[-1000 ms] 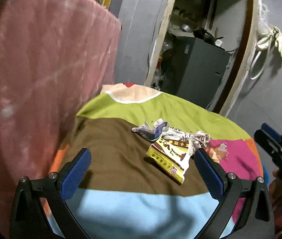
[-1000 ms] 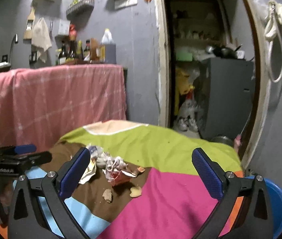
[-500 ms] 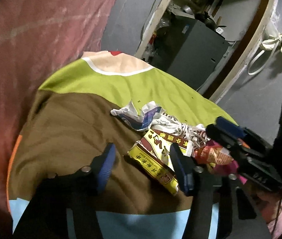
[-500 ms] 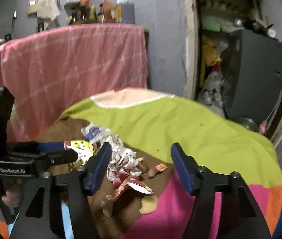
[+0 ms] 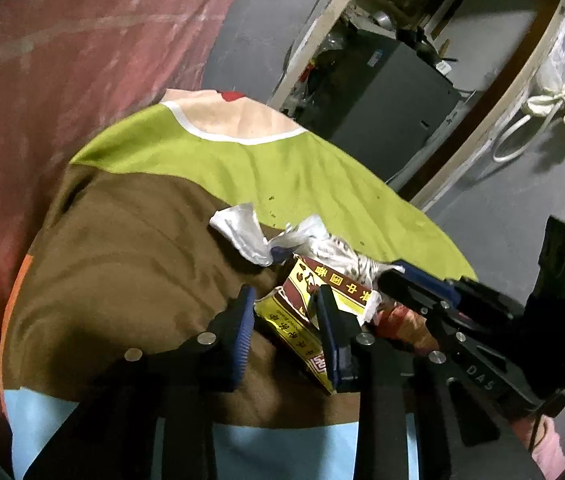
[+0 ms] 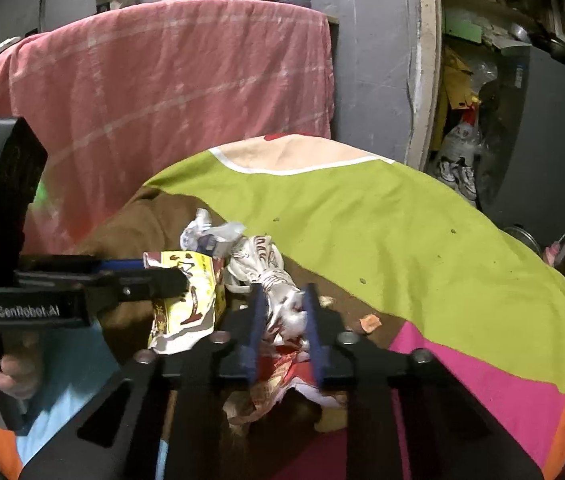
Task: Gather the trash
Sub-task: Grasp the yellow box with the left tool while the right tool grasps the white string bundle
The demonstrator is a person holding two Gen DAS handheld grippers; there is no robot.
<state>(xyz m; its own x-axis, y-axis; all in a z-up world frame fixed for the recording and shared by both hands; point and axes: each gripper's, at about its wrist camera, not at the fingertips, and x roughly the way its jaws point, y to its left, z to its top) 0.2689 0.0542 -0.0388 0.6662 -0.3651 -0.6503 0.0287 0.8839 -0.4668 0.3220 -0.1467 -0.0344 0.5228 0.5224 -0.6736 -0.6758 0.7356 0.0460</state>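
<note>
Simultaneously clamped: yellow packet (image 5: 302,312) between left gripper (image 5: 284,300) jaws, crumpled wrapper (image 6: 282,312) between right gripper (image 6: 282,300) jaws.

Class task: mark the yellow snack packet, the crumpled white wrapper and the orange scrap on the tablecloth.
yellow snack packet (image 5: 282,322), left wrist view, its yellow lower edge.
crumpled white wrapper (image 6: 282,304), right wrist view, its twisted middle.
orange scrap (image 6: 369,323), right wrist view, its centre.

Left wrist view: close, looking down-forward from the near left. Right wrist view: close, from the near right. Shared: trash pile (image 5: 322,264) (image 6: 242,264) on the patchwork tablecloth (image 5: 122,260) (image 6: 402,220).
</note>
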